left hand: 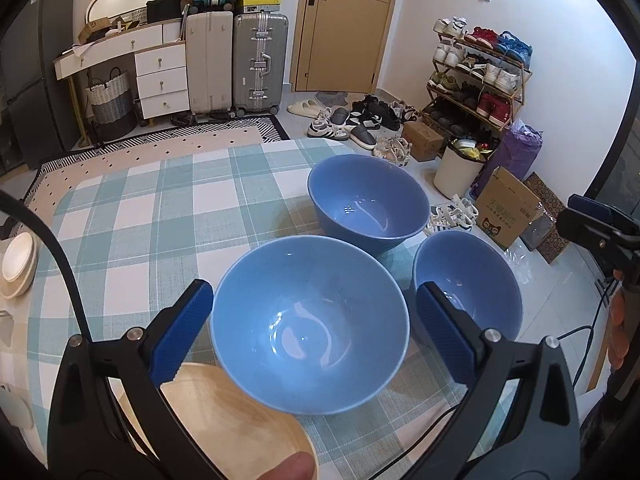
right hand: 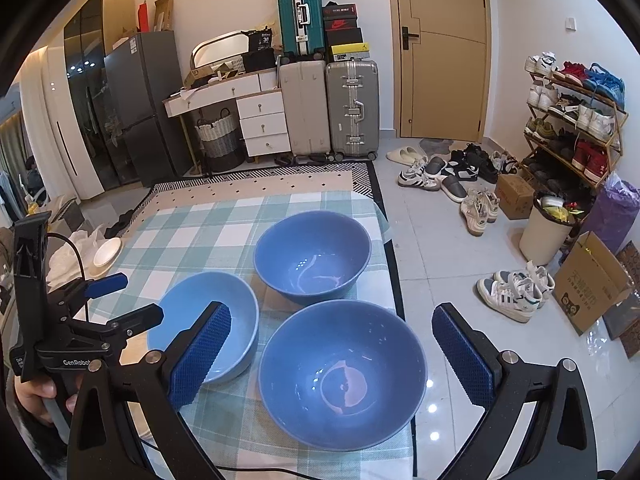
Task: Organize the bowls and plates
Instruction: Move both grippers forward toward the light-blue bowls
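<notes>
Blue bowl [right hand: 342, 376] (left gripper [right hand: 116, 304] "GenRobot")

White walls, tan door [right hand: 442, 48], tiled floor [right hand: 436, 240], suitcases [right hand: 330, 108]

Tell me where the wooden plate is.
In the left wrist view, the wooden plate lies bottom left on the checked tablecloth, just under the nearest blue bowl.

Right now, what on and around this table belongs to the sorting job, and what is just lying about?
Job:
three blue bowls: near left, far, right
wooden plate
pale plates at the table's left edge
left tool, right tool, both open

Lying about:
suitcases
shoe rack
bin
cardboard box
</notes>
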A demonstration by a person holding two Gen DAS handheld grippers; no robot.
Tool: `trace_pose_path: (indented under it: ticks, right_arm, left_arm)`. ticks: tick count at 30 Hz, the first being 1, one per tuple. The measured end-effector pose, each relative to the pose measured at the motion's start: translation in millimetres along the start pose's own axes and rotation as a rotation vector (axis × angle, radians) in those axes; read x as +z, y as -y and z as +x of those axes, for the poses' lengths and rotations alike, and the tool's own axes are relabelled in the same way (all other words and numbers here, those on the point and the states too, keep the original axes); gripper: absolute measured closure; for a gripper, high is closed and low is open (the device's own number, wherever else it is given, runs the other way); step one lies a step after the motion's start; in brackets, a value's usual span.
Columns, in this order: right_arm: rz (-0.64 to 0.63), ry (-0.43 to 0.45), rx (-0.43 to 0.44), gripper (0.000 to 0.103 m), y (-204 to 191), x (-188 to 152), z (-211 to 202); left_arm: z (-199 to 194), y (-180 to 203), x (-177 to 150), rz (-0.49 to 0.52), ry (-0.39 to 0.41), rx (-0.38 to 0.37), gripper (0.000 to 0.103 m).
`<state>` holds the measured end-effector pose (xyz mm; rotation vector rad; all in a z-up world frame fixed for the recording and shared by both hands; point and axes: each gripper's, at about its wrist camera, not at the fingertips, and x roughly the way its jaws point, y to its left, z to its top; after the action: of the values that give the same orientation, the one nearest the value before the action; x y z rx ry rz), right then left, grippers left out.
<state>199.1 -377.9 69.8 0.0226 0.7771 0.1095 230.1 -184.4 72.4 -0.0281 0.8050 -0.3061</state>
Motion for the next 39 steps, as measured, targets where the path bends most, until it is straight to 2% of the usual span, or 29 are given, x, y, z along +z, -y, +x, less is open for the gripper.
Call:
trace_pose_path:
  ticks: [18,39]
  right_arm:
    - [0.033,-0.074,0.014,0.000,22.4,30.3,62.0]
    - [0.057,-0.115,-0.003,0.000,45.9,49.6,93.6]
  left_arm:
    - [64.4,-5.4,41.6,-0.014,-0.071,0.028,0.002]
    - [106.3,9.1,71.3,0.013,-0.104,0.016,0.002]
